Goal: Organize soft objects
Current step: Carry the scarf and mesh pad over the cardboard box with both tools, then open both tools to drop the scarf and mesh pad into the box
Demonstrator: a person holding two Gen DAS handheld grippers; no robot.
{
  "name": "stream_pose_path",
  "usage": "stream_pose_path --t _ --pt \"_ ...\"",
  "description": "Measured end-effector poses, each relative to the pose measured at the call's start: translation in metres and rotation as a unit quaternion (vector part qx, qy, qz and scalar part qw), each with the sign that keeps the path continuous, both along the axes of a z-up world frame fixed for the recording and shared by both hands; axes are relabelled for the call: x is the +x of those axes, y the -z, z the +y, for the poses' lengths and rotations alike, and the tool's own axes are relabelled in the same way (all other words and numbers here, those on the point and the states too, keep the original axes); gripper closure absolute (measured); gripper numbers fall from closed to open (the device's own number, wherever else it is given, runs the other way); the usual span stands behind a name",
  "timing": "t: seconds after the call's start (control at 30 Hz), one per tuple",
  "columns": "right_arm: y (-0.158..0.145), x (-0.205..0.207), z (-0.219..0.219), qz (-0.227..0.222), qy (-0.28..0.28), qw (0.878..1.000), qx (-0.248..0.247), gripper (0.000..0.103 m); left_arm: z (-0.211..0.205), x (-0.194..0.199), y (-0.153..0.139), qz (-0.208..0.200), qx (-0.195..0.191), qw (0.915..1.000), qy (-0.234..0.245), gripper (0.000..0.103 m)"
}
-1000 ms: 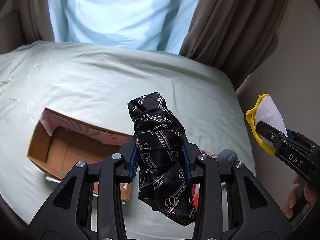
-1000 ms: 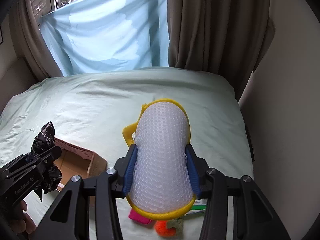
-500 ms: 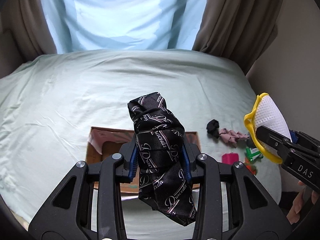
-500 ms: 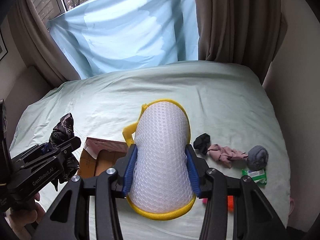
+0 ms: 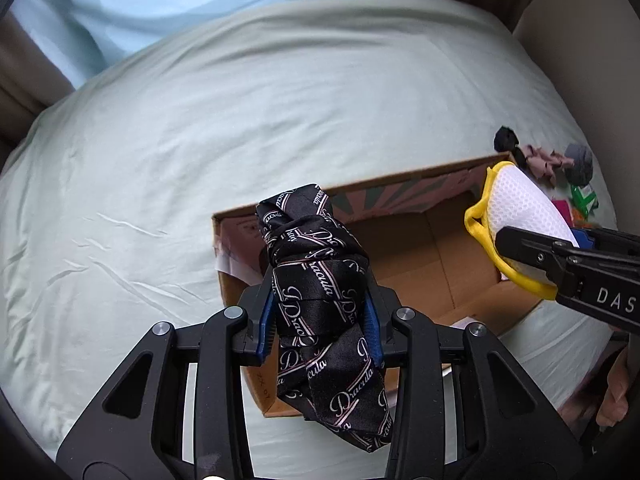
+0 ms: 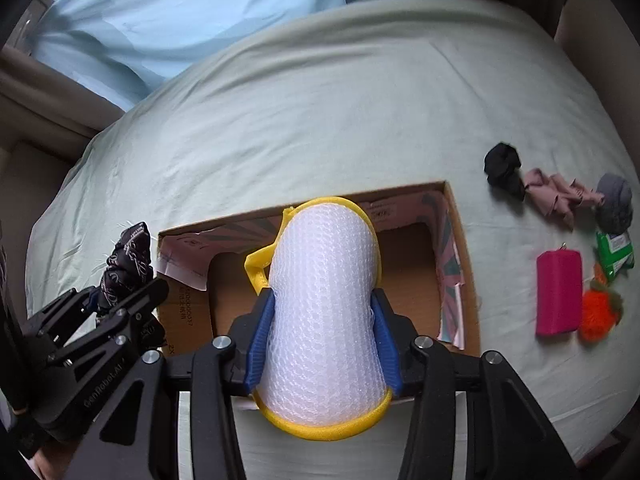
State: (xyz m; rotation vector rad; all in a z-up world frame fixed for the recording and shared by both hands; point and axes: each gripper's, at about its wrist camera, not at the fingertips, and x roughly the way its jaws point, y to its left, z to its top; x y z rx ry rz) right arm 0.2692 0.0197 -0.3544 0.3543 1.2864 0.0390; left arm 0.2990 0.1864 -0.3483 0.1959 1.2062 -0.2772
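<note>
While both hand-held grippers point steeply down over the box (image 6: 456, 216), each is clamped on a soft thing. The left hand-held gripper (image 5: 320, 316) squeezes a knotted black tie (image 5: 320, 280) between its blue pads, above the box's left end. The right hand-held gripper (image 6: 322, 320) grips a white mesh pouch (image 6: 324, 304) with yellow trim, above the middle of the box. The box lies open on the bed (image 6: 320, 100). Right of the box, apart from it, lie a black sock (image 6: 503, 168), a pink cloth (image 6: 556, 194), a grey ball (image 6: 614, 202), a green packet (image 6: 614, 254), a pink case (image 6: 558, 292) and an orange pompom (image 6: 598, 314).
</note>
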Motion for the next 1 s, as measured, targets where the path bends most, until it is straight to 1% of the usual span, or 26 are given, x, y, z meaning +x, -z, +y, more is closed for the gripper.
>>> stream_pose_path --t 0.2,0.27,0.37,0.4,0.43,0.47,0.5,0.53,0.57,0.6,0.7,0.8,0.87,1.0 --pt "0.056 0.022 -0.005 0.07 0.04 0.996 0.034 0.06 -0.01 0.015 0.053 0.055 0.012 0.9979 0.031 0.071" --pt "0.069 0.03 -0.005 0.087 0.039 0.995 0.04 0.06 -0.014 0.018 0.066 0.069 0.013 0.9967 0.039 0.071" --pt "0.081 0.038 -0.005 0.102 0.041 0.993 0.044 0.059 -0.02 0.024 0.08 0.09 0.015 0.9943 0.054 0.071" --pt "0.085 0.04 -0.006 0.109 0.043 0.992 0.048 0.057 -0.024 0.025 0.083 0.095 0.019 0.9935 0.061 0.071" --pt "0.089 0.042 -0.006 0.116 0.047 0.99 0.057 0.052 -0.027 0.026 0.085 0.101 0.019 0.9922 0.07 0.068" --pt "0.092 0.045 -0.006 0.119 0.05 0.989 0.065 0.048 -0.029 0.026 0.087 0.107 0.014 0.991 0.079 0.054" --pt "0.094 0.046 -0.006 0.12 0.053 0.989 0.068 0.034 -0.031 0.027 0.089 0.114 0.01 0.9896 0.087 0.022" --pt "0.095 0.048 -0.006 0.121 0.054 0.989 0.063 0.014 -0.033 0.027 0.09 0.12 0.006 0.9883 0.095 0.004" --pt "0.095 0.05 -0.004 0.127 0.051 0.989 0.057 0.006 -0.035 0.026 0.09 0.121 0.005 0.9875 0.101 0.0" --pt "0.096 0.051 -0.004 0.131 0.048 0.989 0.054 0.001 -0.036 0.024 0.088 0.117 0.002 0.9874 0.106 0.0" --pt "0.096 0.05 -0.007 0.13 0.051 0.989 0.053 0.001 -0.036 0.02 0.085 0.11 0.008 0.9876 0.112 0.0" --pt "0.099 0.044 -0.011 0.137 0.058 0.987 0.058 0.001 -0.032 0.019 0.085 0.118 -0.002 0.9872 0.107 0.0" --pt "0.098 0.041 -0.014 0.137 0.064 0.987 0.063 0.001 -0.03 0.019 0.083 0.117 -0.002 0.9877 0.104 0.0" --pt "0.091 0.034 -0.012 0.132 0.063 0.987 0.065 0.001 -0.026 0.015 0.07 0.106 -0.002 0.9889 0.104 0.0"
